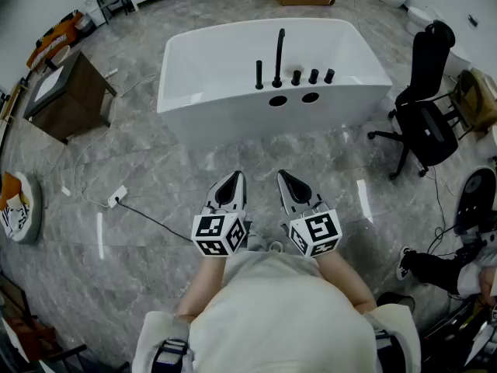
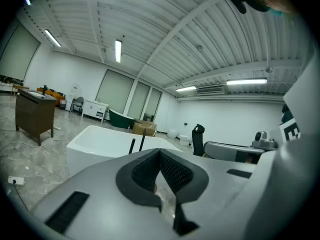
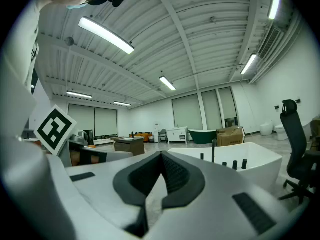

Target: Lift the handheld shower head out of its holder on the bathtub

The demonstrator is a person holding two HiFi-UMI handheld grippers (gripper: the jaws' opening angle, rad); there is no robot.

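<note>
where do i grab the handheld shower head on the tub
Take the handheld shower head by its slim upright black shaft, near the top, coming level from the near side of the bathtub. It stands straight in its holder, so it probably lifts straight up. The tall spout stands close beside it.

The grey marbled floor [image 1: 155, 169] carries a white bathtub [image 1: 225, 119] at 12 o'clock. A brown cabinet [image 1: 74, 99] stands at 10 o'clock and a black office chair [image 1: 427, 111] at 2 o'clock. A white power strip [image 1: 117, 197] lies at 9 o'clock.
</note>
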